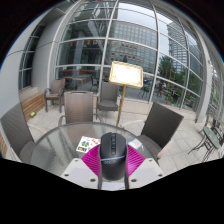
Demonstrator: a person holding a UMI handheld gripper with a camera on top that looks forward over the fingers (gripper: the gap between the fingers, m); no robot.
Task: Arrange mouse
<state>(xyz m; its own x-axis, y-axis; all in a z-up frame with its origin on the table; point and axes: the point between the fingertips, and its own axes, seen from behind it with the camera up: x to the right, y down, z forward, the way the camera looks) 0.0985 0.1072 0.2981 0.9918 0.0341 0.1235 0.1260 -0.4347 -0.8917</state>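
Mouse: we had the mouse (112, 152) sitting right between the jaws, dark grey or black, rounded back up, nose pointing away from us.

Gripper: our gripper (112, 163) had a magenta pad on each side of the mouse, and as far as we could tell both pads (93, 160) were pressed against its flanks, so we called that gripping it.

Desk: a round glass desk (60, 140) lay under and ahead of the jaws; whether the mouse was resting on it or lifted a bit, we honestly couldn't tell.

Other stuff: a small printed card (86, 144) lay just ahead of the jaws to the left, and something white (137, 148) just ahead to the right. Chairs (160, 122) and a sign stand (124, 74) stood well beyond.

Handling guess: we figured it was light, hard plastic, smooth and curvy, so kinda slippery. Not fragile really, but the buttons could click.

Where to hold: we reckoned mid-body on the two sides, low down where it's widest.
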